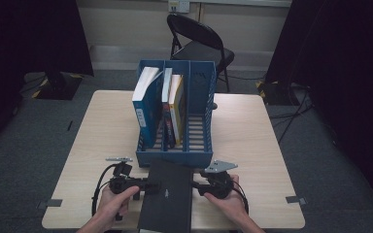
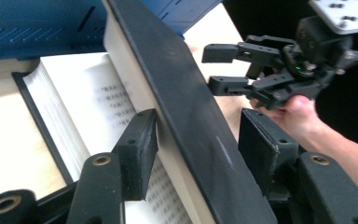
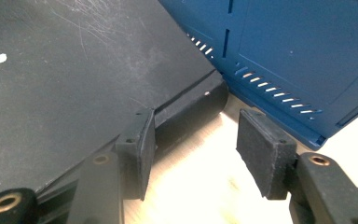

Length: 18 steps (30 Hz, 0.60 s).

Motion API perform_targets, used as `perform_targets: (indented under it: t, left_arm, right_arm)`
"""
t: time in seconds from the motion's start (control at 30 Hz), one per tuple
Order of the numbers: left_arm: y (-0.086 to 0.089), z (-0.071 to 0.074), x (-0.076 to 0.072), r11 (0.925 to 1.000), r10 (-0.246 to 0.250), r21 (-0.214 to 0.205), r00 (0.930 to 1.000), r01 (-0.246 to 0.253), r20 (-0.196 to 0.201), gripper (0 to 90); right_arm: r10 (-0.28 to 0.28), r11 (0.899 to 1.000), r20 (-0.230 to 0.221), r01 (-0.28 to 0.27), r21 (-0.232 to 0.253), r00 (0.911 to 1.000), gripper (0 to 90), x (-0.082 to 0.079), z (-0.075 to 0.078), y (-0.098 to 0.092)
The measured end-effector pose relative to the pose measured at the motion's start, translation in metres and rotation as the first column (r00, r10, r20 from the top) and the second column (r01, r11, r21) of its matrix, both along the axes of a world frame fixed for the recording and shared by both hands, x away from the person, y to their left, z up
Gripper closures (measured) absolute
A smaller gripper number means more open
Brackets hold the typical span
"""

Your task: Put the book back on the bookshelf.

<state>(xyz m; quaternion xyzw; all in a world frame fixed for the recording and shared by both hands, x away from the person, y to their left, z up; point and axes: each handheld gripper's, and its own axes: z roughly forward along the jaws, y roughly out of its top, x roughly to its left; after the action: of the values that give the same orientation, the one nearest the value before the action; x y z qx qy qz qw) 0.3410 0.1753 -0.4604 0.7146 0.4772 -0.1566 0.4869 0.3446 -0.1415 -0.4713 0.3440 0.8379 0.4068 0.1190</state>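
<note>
book (image 1: 167,196) before rack (image 1: 175,154), between both tongs

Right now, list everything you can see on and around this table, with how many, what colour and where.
Black book: one, black cover, near table edge, partly open, between both grippers.
File rack: one, blue, table centre, three compartments.
Standing books: three, blue and yellow, in the rack's left and middle compartments.
Table: one, light wood.
Folding chair: one, black, behind the table.
Left gripper: black, jaws astride the book's raised cover, not pressing it.
Right gripper: black, open by the book's corner.
Hands: two, at the bottom edge.
</note>
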Motion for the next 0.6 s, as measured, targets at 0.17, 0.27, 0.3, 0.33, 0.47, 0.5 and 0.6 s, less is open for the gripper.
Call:
perform_targets:
  t: [0.17, 0.27, 0.3, 0.33, 0.47, 0.5, 0.6]
  left_arm:
    - [-0.011, -0.008, 0.003, 0.9967, -0.014, 0.080, 0.9996, 0.016, -0.024, 41.7]
    - [-0.007, -0.008, 0.007, 0.9992, -0.022, 0.033, 0.9987, 0.023, -0.047, 45.3]
    - [-0.008, -0.010, 0.010, 0.9989, -0.027, 0.037, 0.9981, 0.029, -0.056, 46.6]
    - [-0.009, -0.012, 0.012, 0.9988, -0.022, 0.042, 0.9977, 0.025, -0.065, 47.5]
    - [-0.018, -0.013, 0.019, 0.9970, -0.069, 0.031, 0.9958, 0.071, -0.060, 52.6]
    - [-0.019, -0.013, 0.020, 0.9965, -0.077, 0.028, 0.9949, 0.079, -0.064, 53.3]
    - [-0.023, -0.014, 0.022, 0.9958, -0.090, 0.012, 0.9943, 0.091, -0.057, 55.6]
  right_arm:
    - [0.000, 1.000, 0.000, 0.000, -0.001, 1.0000, 46.5, 0.000, 0.000, 0.000]
    - [0.001, 1.000, 0.002, -0.001, -0.001, 1.0000, 46.5, 0.000, 0.000, 0.000]
    - [0.001, 1.000, 0.001, -0.001, 0.000, 1.0000, 46.4, 0.000, 0.000, 0.000]
    - [0.002, 1.000, 0.002, -0.002, -0.001, 1.0000, 46.4, 0.000, 0.000, 0.000]
    - [0.000, 1.000, 0.003, 0.000, -0.003, 1.0000, 46.3, 0.000, 0.000, 0.001]
    - [0.000, 1.000, 0.003, 0.000, -0.003, 1.0000, 46.2, 0.000, 0.000, 0.001]
    - [0.003, 1.000, 0.001, -0.003, -0.002, 1.0000, 45.9, 0.001, 0.000, 0.000]
